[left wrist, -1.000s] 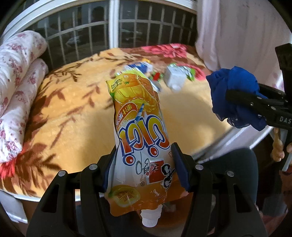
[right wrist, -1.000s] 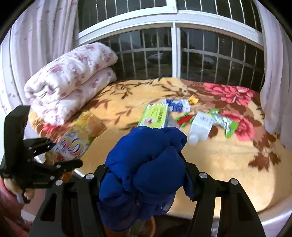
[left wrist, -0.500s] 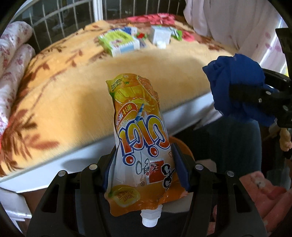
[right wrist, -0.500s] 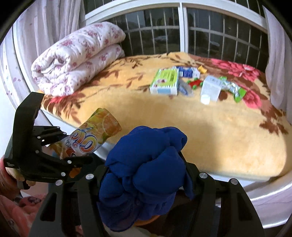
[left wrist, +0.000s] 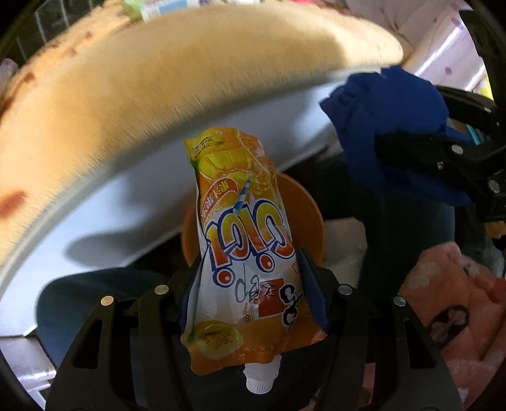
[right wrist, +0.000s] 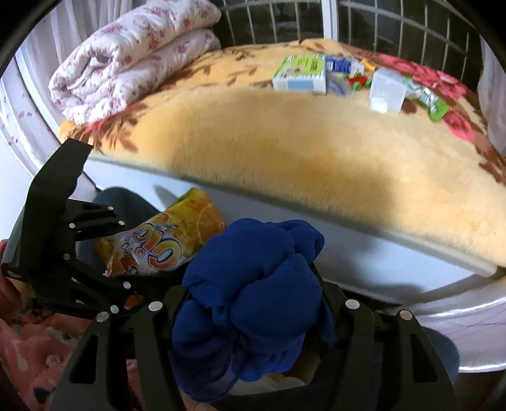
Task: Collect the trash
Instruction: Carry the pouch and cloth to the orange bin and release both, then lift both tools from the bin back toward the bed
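My left gripper (left wrist: 249, 291) is shut on an orange juice pouch (left wrist: 243, 240), spout end toward the camera, held above an orange bin (left wrist: 303, 218) on the floor beside the bed. The pouch (right wrist: 164, 240) and left gripper (right wrist: 72, 253) also show in the right wrist view. My right gripper (right wrist: 253, 303) is shut on a crumpled blue cloth (right wrist: 253, 291), held low next to the bed edge; it shows in the left wrist view (left wrist: 389, 126) at the right. More trash lies on the bed: a green and white box (right wrist: 300, 76), a white carton (right wrist: 387, 90), a green wrapper (right wrist: 427, 98).
The bed with a yellow floral blanket (right wrist: 284, 142) fills the upper view, with a white frame edge (right wrist: 316, 227). A rolled floral quilt (right wrist: 126, 53) lies at the bed's left. A barred window (right wrist: 379, 22) is behind. Pink clothing (left wrist: 449, 316) lies low right.
Both grippers have tilted and moved downward from the bed toward the floor, each keeping its load. The orange bin has come into view under the pouch.
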A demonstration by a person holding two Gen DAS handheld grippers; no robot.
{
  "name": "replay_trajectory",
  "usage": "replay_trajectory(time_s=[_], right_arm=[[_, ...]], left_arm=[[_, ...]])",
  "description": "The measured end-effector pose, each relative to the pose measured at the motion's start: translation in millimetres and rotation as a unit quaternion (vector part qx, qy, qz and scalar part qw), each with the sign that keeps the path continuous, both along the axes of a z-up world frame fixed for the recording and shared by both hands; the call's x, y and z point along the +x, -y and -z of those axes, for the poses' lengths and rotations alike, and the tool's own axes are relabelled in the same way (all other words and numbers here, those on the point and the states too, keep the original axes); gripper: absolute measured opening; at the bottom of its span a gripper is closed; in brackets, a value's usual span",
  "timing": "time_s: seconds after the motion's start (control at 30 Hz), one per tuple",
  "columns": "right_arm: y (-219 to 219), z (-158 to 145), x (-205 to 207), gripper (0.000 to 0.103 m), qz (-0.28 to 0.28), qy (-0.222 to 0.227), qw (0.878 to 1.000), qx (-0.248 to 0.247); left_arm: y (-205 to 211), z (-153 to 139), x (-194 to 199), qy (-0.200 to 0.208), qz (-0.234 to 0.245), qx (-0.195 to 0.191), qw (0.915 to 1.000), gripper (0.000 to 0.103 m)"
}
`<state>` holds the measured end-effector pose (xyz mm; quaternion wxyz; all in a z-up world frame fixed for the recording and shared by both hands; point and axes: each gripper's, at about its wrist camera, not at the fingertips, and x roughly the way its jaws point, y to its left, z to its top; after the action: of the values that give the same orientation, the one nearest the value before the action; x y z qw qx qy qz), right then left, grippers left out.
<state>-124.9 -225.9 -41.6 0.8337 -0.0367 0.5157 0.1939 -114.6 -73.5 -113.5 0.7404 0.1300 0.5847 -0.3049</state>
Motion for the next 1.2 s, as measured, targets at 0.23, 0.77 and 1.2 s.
replay_trajectory(time_s=[0.23, 0.77, 1.2], right_arm=[[-5, 37, 6, 0.062, -0.004, -0.048, 0.999, -0.007], [-16, 101, 33, 0.075, 0.003, -0.125, 0.992, -0.021], [3, 106, 42, 0.081, 0.019, -0.133, 0.991, -0.017]], left_arm=[[0, 38, 9, -0.066, -0.001, 0.007, 0.9978, 0.055], [2, 102, 30, -0.165, -0.024, 0.044, 0.9851, 0.06], [-5, 104, 41, -0.178, -0.053, 0.045, 0.9816, 0.079]])
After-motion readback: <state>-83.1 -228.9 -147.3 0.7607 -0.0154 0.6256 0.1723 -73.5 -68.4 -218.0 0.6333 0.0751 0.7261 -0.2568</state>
